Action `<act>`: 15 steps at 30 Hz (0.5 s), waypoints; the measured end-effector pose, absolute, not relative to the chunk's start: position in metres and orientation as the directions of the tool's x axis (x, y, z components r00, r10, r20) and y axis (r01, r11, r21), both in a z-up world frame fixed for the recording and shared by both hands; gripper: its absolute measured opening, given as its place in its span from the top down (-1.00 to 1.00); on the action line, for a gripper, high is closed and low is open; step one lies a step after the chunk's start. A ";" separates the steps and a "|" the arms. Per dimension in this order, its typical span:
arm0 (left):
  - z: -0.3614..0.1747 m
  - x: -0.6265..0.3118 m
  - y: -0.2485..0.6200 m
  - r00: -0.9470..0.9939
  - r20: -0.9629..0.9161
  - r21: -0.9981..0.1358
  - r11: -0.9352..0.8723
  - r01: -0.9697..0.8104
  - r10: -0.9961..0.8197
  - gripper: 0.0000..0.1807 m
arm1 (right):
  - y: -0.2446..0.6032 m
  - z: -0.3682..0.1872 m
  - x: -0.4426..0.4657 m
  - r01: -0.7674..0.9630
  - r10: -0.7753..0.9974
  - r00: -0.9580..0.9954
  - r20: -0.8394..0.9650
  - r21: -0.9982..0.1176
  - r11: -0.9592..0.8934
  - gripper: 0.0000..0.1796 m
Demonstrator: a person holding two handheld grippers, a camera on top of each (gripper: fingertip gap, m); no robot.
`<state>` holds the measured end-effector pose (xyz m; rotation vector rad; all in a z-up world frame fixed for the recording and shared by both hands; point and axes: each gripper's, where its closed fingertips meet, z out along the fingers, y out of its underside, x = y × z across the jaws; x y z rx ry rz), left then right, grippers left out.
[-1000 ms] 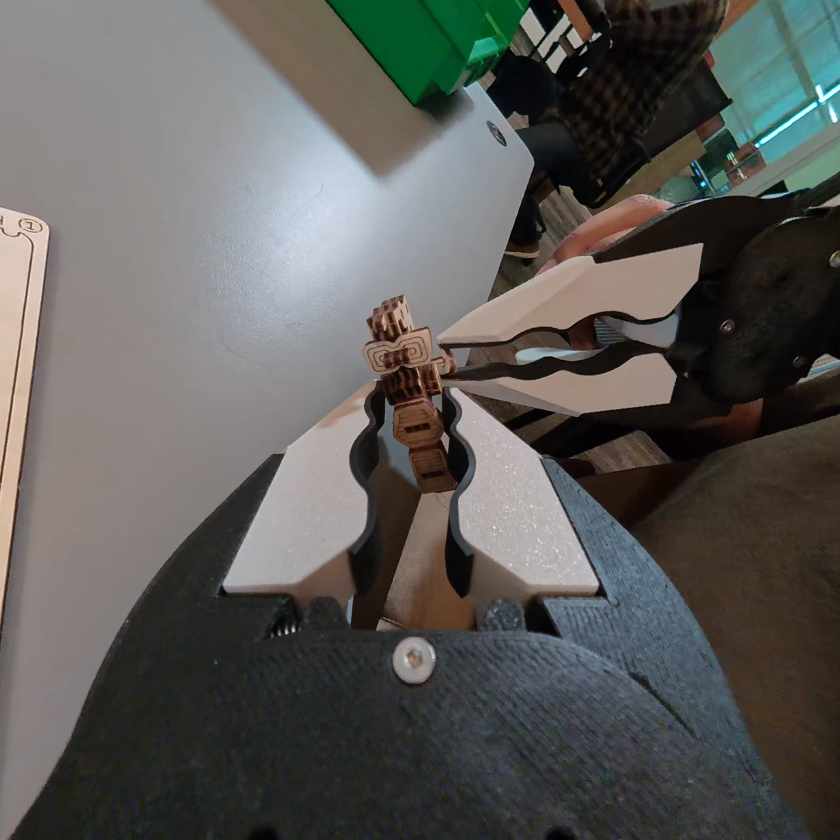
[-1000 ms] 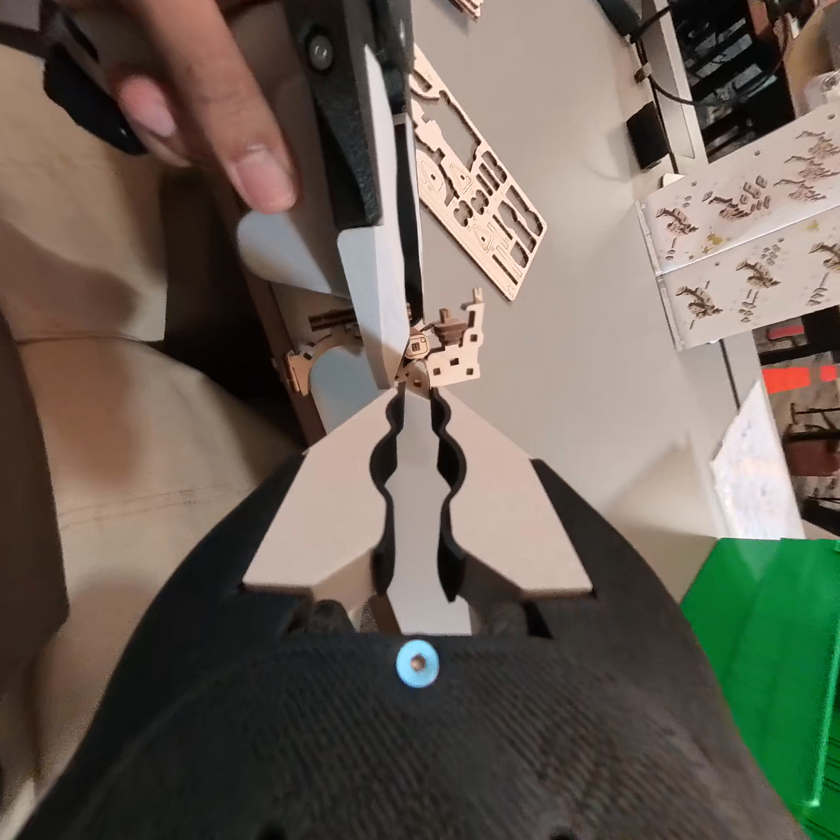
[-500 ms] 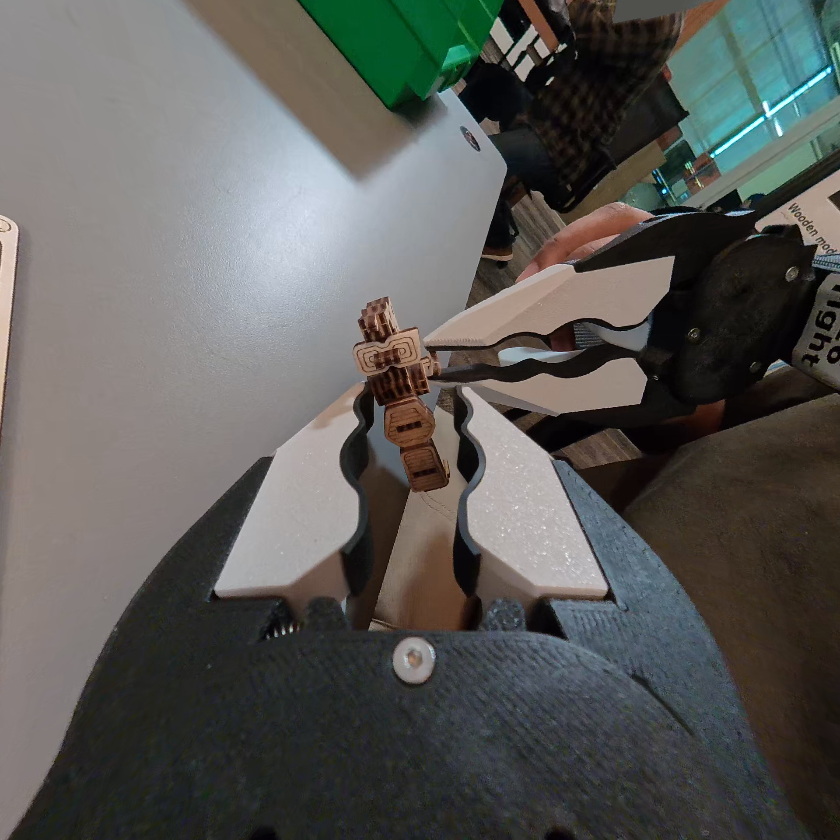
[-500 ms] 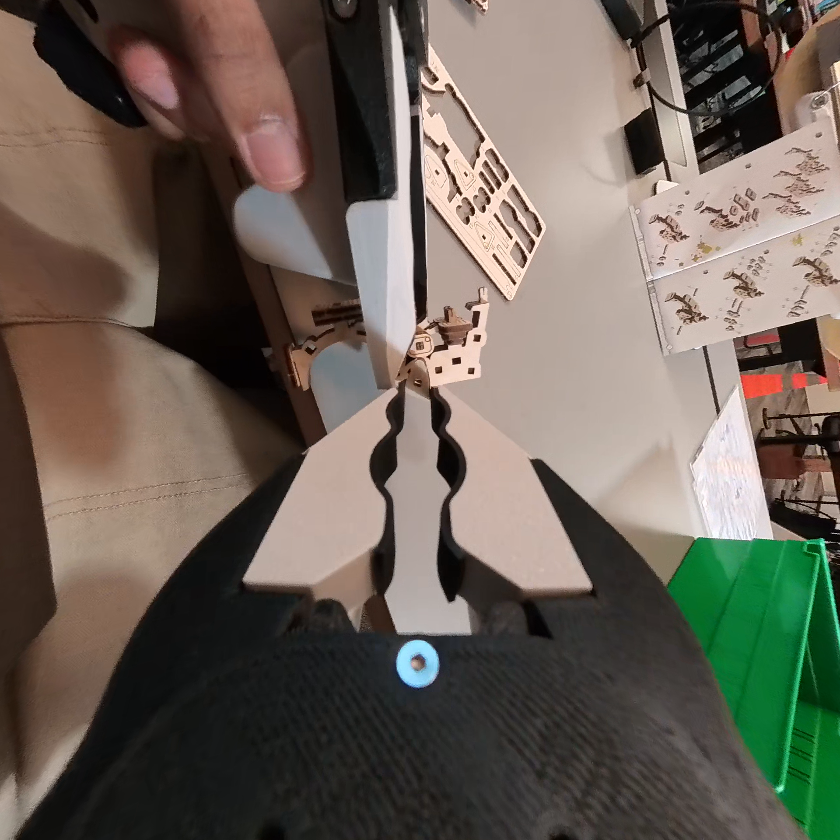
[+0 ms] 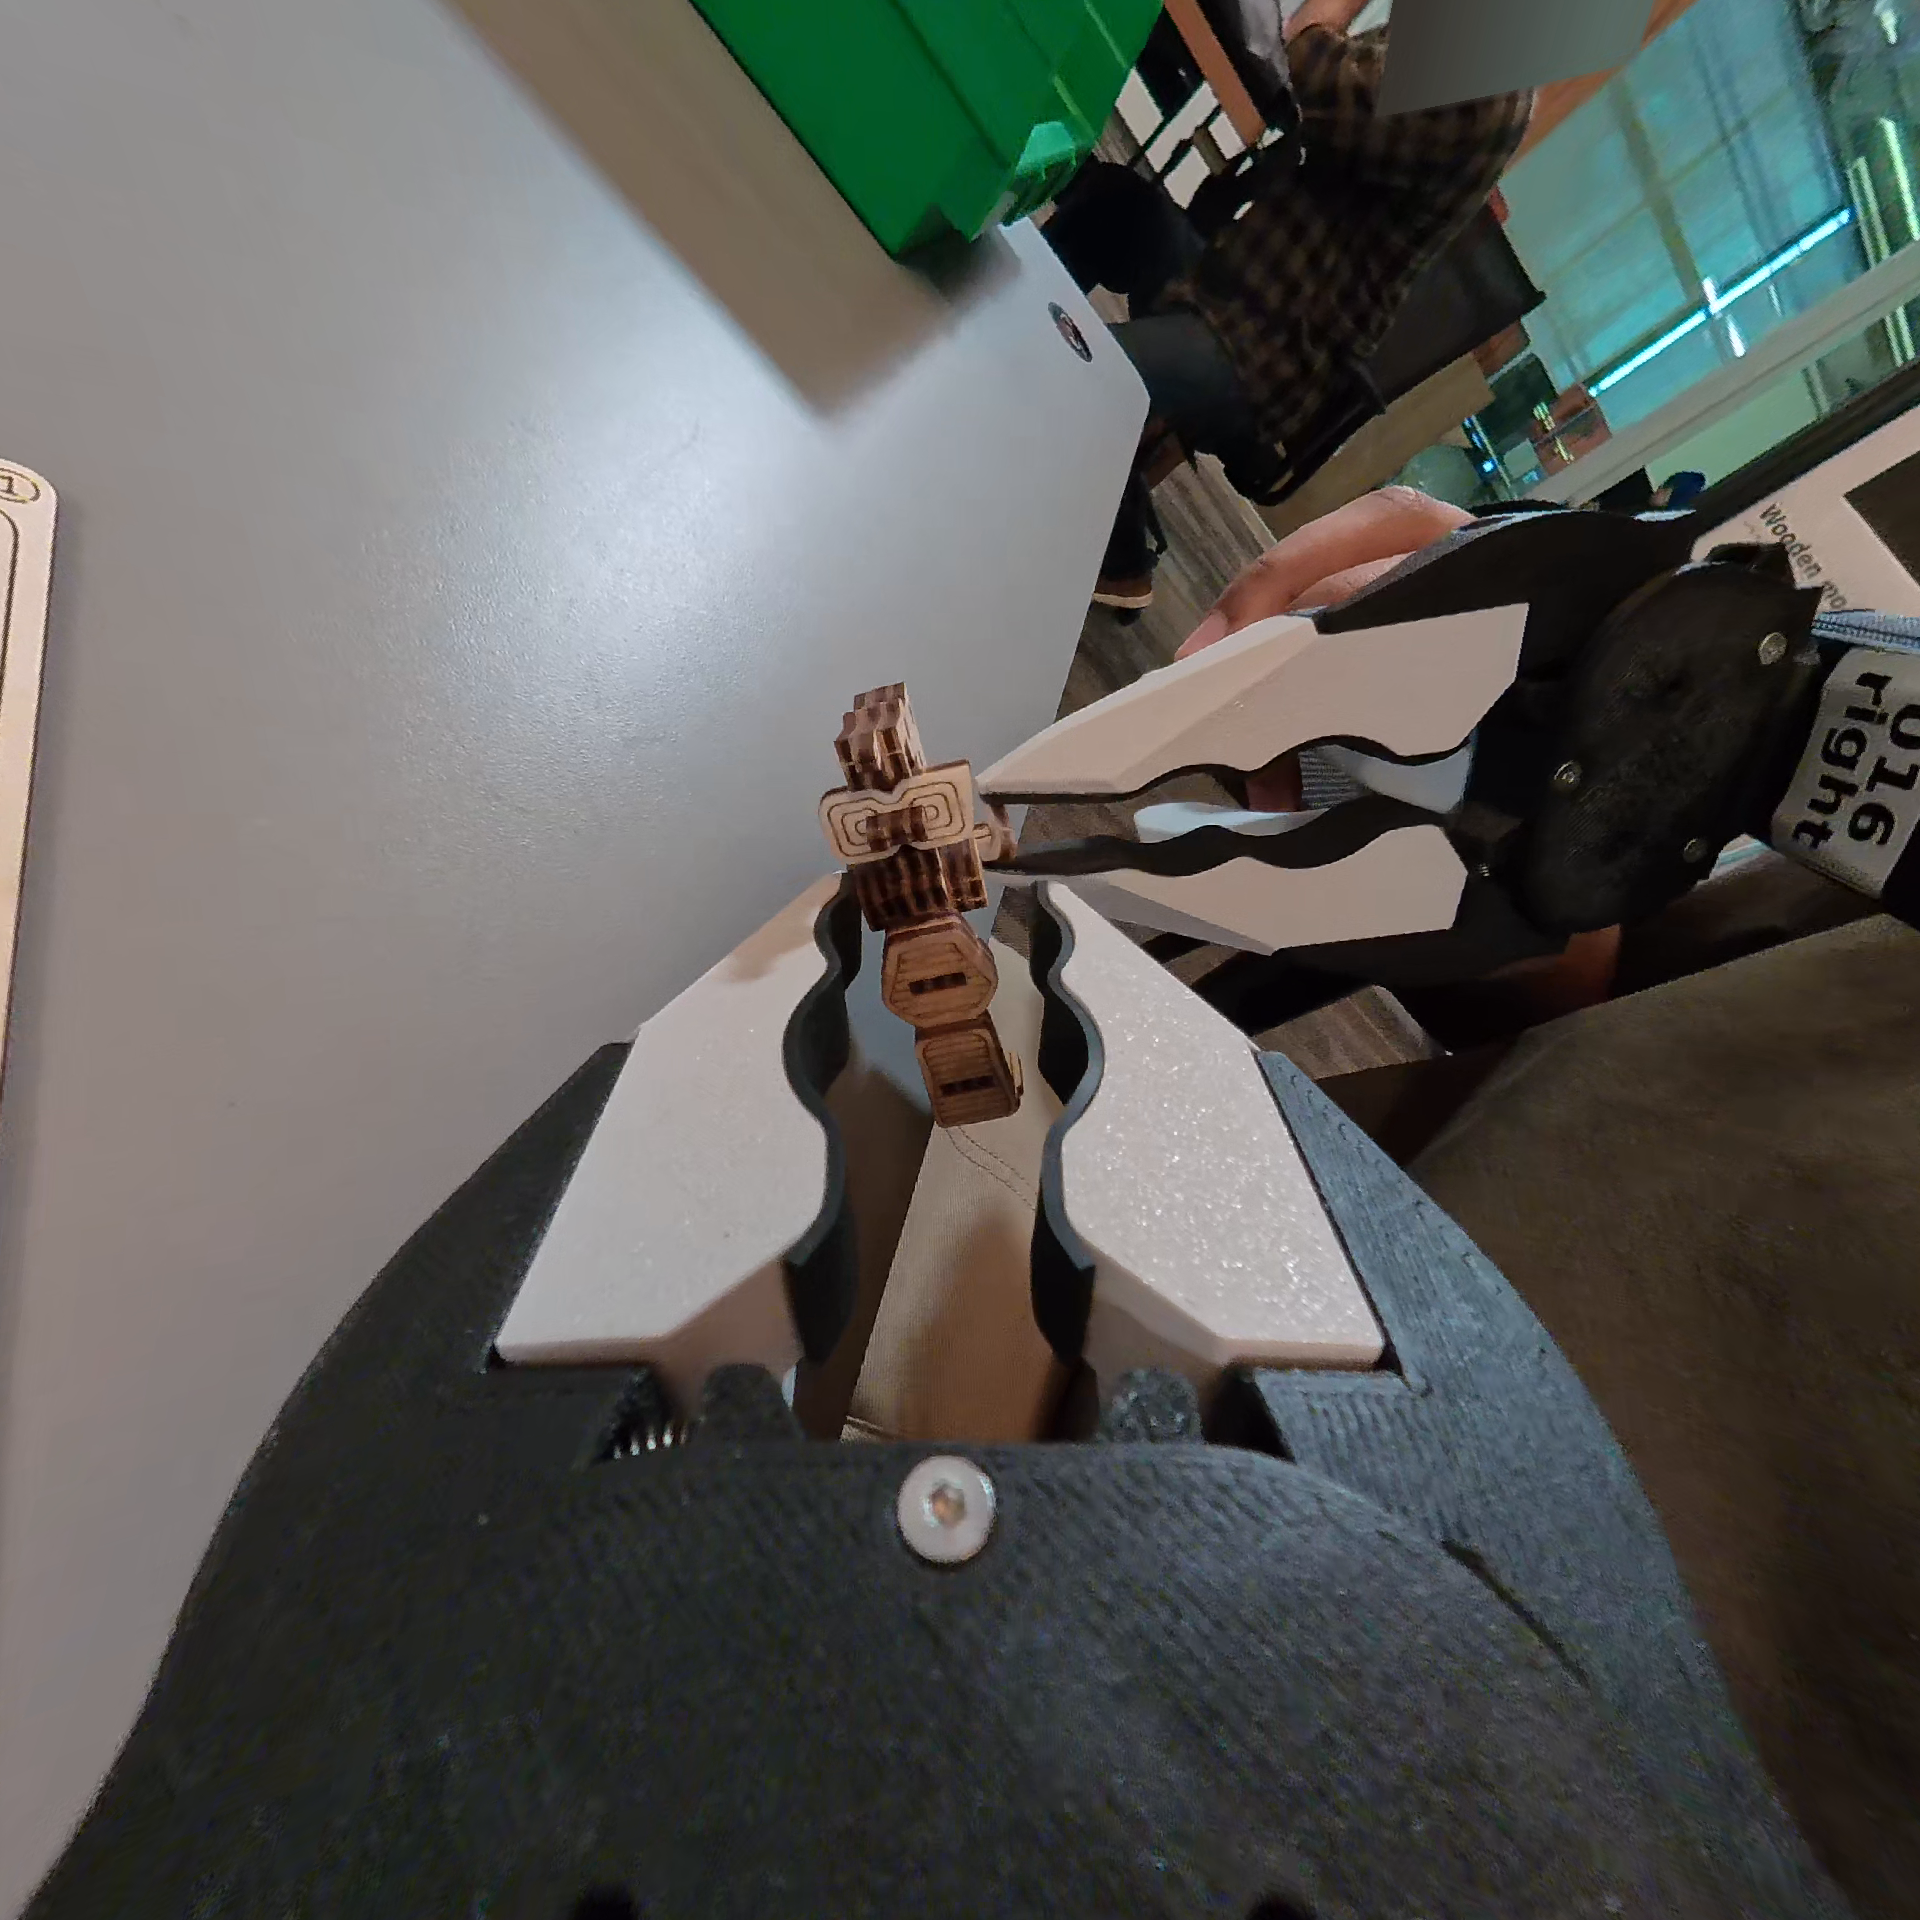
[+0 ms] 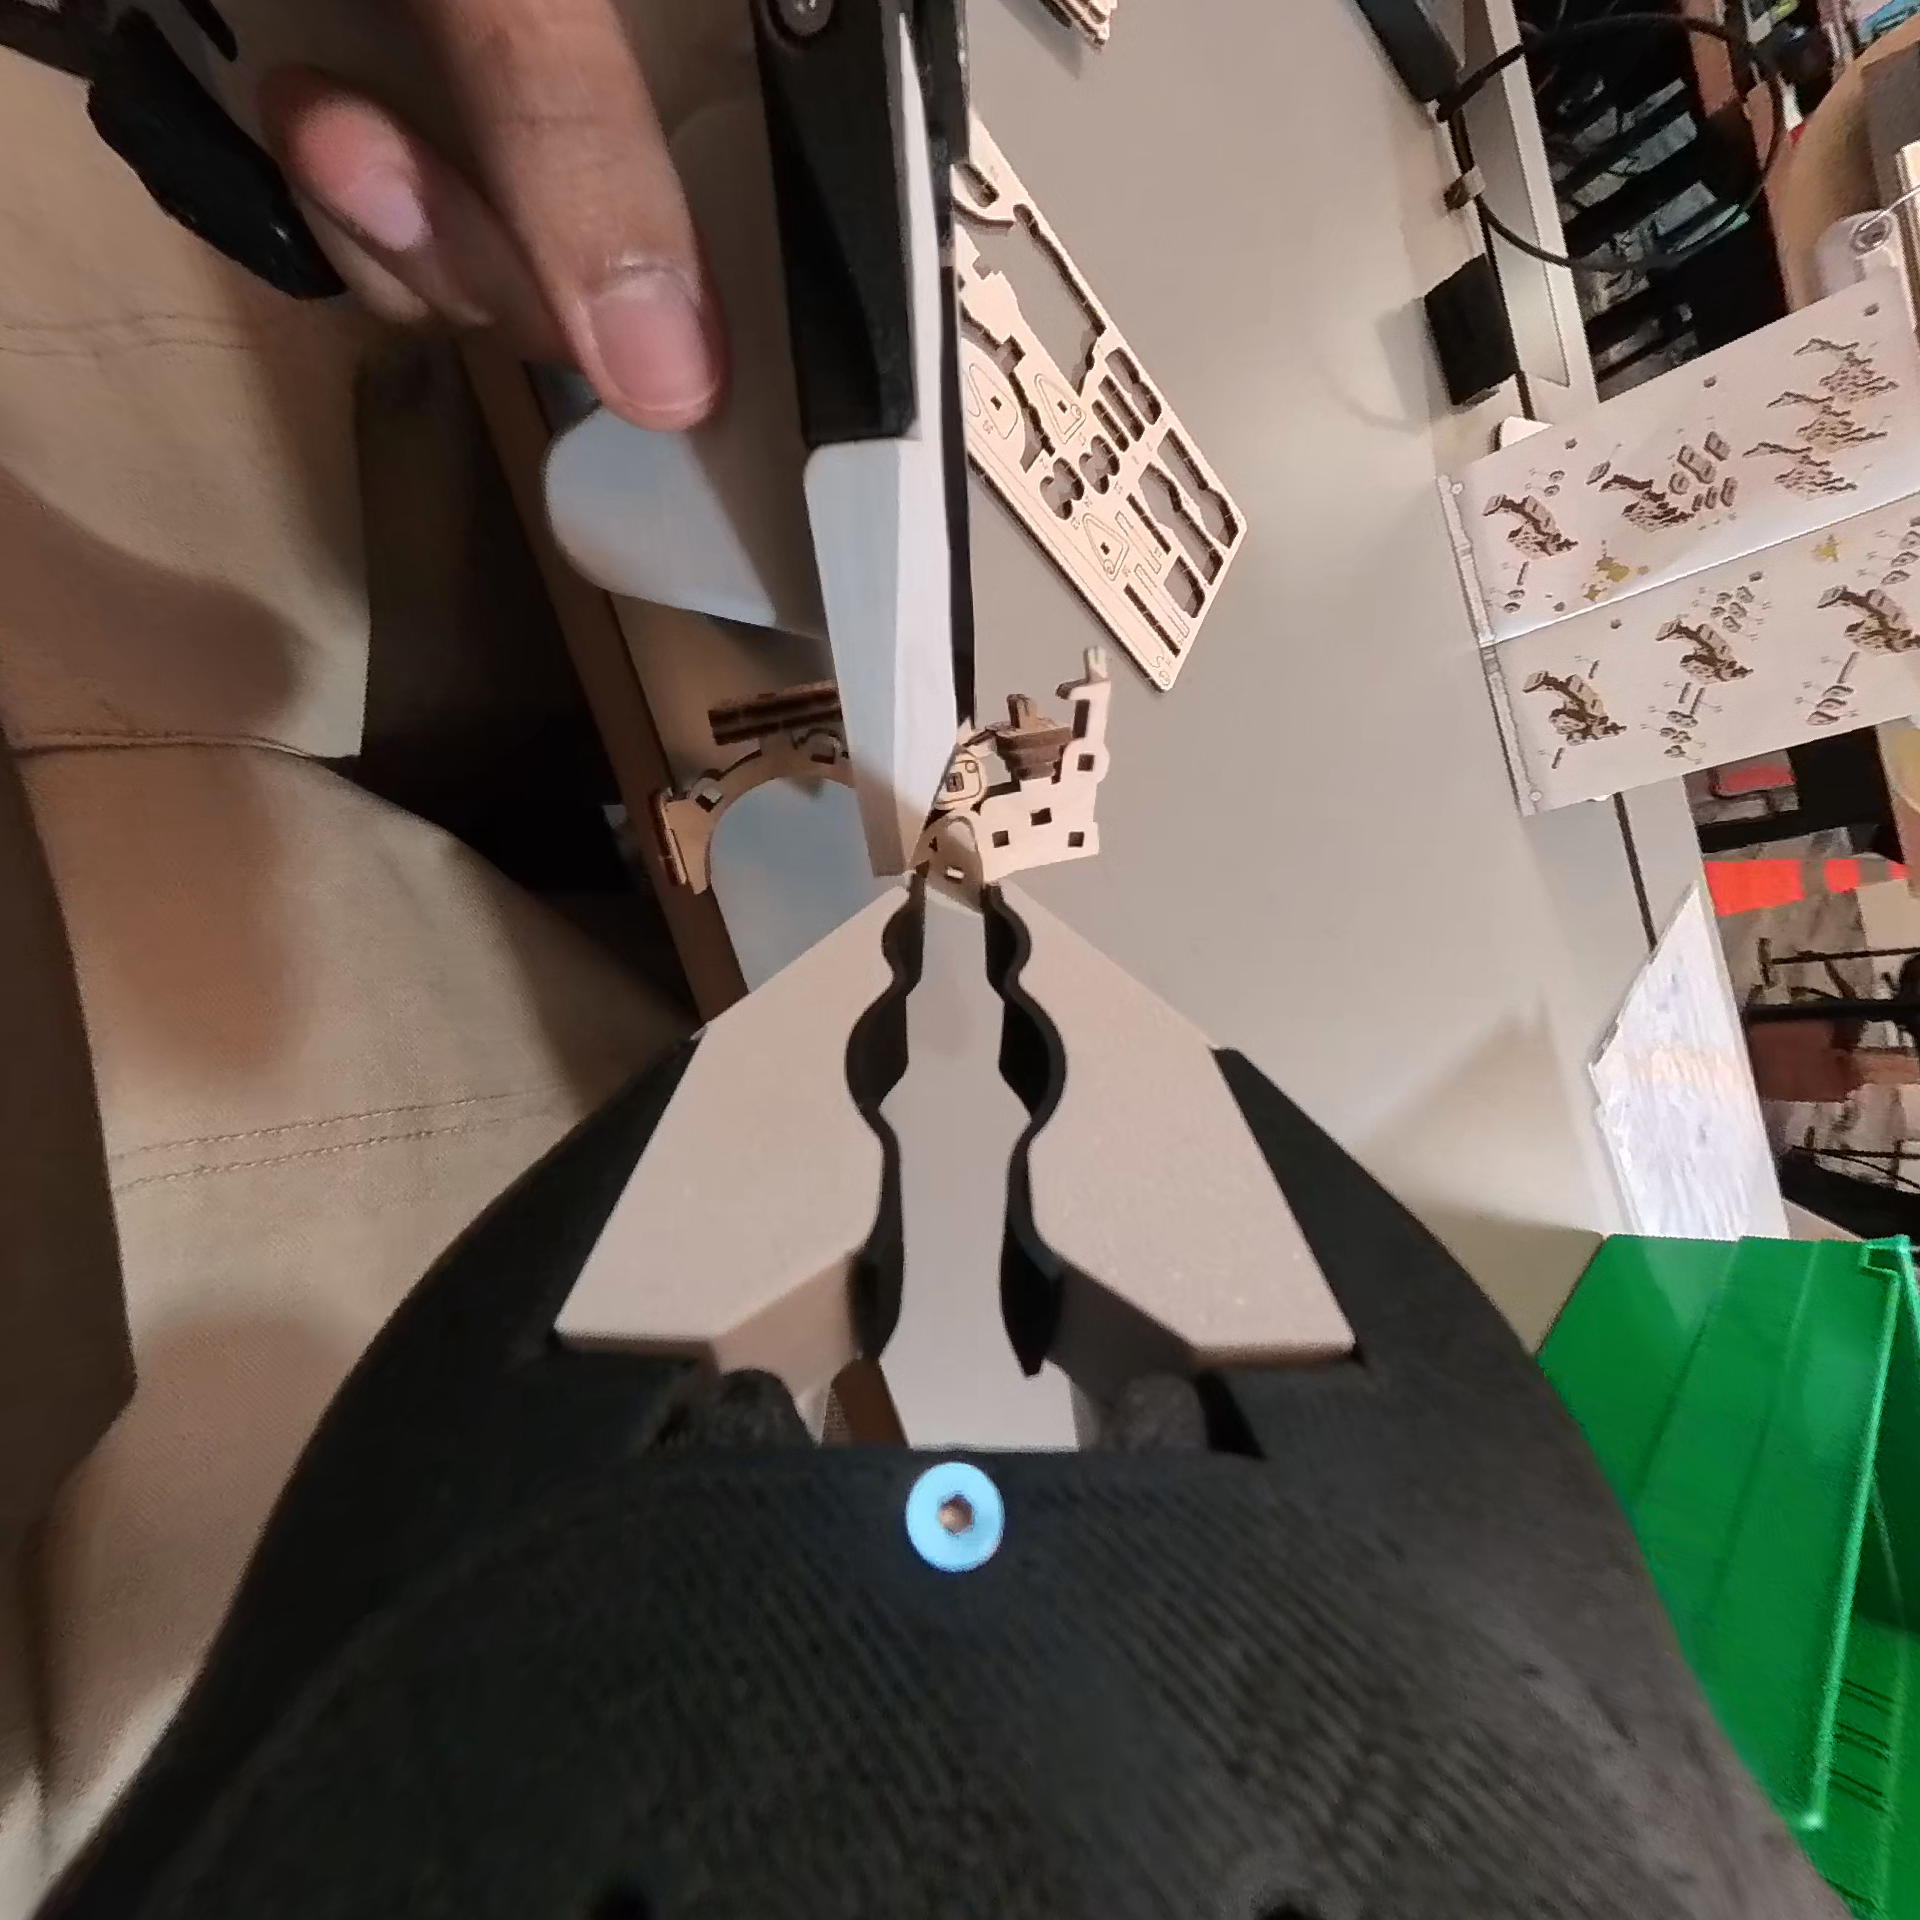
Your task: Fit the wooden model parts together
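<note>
A small brown wooden model, made of stacked laser-cut pieces, hangs in the air over the edge of the grey table. My right gripper comes in from the right and is shut on a tab on the model's side. My left gripper is open, and the model's lower pieces hang loose between its fingers. In the right wrist view my right gripper pinches the model. The left gripper's white finger comes down from above beside the model.
A pale punched-out wooden parts sheet lies on the table, and its edge also shows in the left wrist view. Beyond it are a green bin, printed instruction sheets and a curved wooden piece by the table edge. A person sits in the background. Less than 4 cm separates the two grippers' tips.
My left gripper's fingers have spread apart and let go of the model's lower pieces. The right gripper still pinches the model.
</note>
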<state>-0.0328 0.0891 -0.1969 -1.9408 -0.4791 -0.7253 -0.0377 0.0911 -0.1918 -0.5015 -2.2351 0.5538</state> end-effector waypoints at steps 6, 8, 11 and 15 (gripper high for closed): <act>-0.198 -0.037 0.089 0.729 0.683 -0.640 -0.443 0.628 0.046 0.77 | 0.091 -0.188 -0.038 0.243 0.634 -0.643 0.430 -0.671 0.701 0.89; -0.197 -0.037 0.089 0.720 0.692 -0.634 -0.440 0.637 0.045 0.77 | 0.094 -0.186 -0.039 0.268 0.667 -0.642 0.378 -0.705 0.657 0.89; -0.197 -0.038 0.089 0.713 0.700 -0.628 -0.438 0.643 0.045 0.77 | 0.095 -0.186 -0.040 0.284 0.687 -0.642 0.340 -0.727 0.625 0.90; -0.197 -0.038 0.089 0.710 0.703 -0.625 -0.439 0.646 0.044 0.77 | 0.093 -0.189 -0.039 0.282 0.679 -0.649 0.344 -0.719 0.635 0.89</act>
